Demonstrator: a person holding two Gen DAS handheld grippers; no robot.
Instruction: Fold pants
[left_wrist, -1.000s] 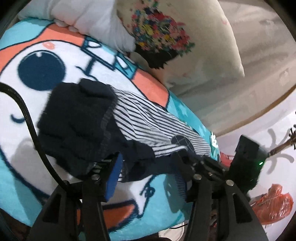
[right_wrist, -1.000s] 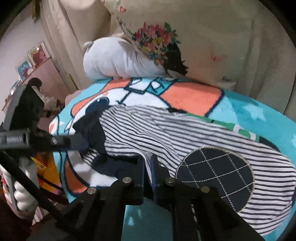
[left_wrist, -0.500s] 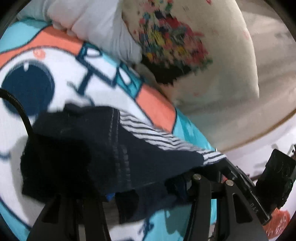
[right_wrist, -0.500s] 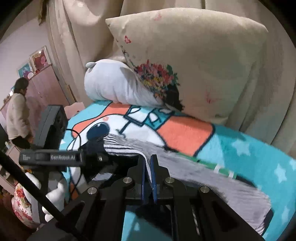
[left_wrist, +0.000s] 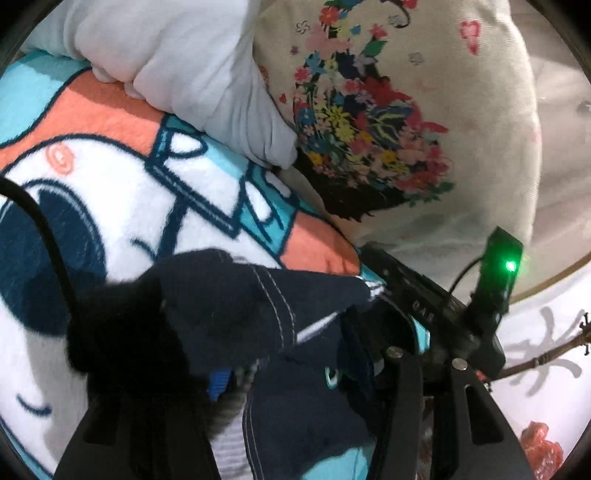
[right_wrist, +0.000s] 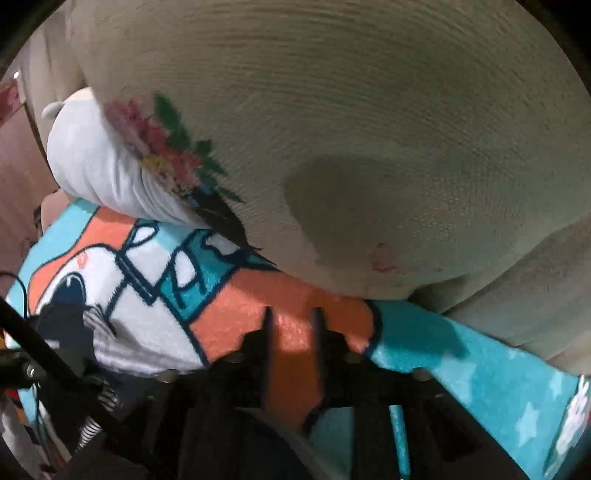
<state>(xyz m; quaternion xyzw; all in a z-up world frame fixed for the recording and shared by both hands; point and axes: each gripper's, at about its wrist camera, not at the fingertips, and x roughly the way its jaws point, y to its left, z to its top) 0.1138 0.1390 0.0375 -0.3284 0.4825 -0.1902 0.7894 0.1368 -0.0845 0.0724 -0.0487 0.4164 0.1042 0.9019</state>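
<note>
Fabric first: our left tool (left_wrist: 291, 373) has the dark navy and white striped cotton pants (left_wrist: 236, 317) bunched between its parting fingers, though we cannot tell whether the pads grip. Our right tool (right_wrist: 293, 328) is opening too, nothing between its fingers, just the fluffy turquoise and orange cartoon blanket (right_wrist: 236, 306) on the bed. Beyond sits the cream floral-print cushion (left_wrist: 424, 122). We judge one fold laid, with squaring up and further folds left.

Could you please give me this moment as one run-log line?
step: folding pants | left tool: pants bunched between fingers, opening | right tool: opening, nothing between fingers, over blanket | backdrop: pillow
</note>
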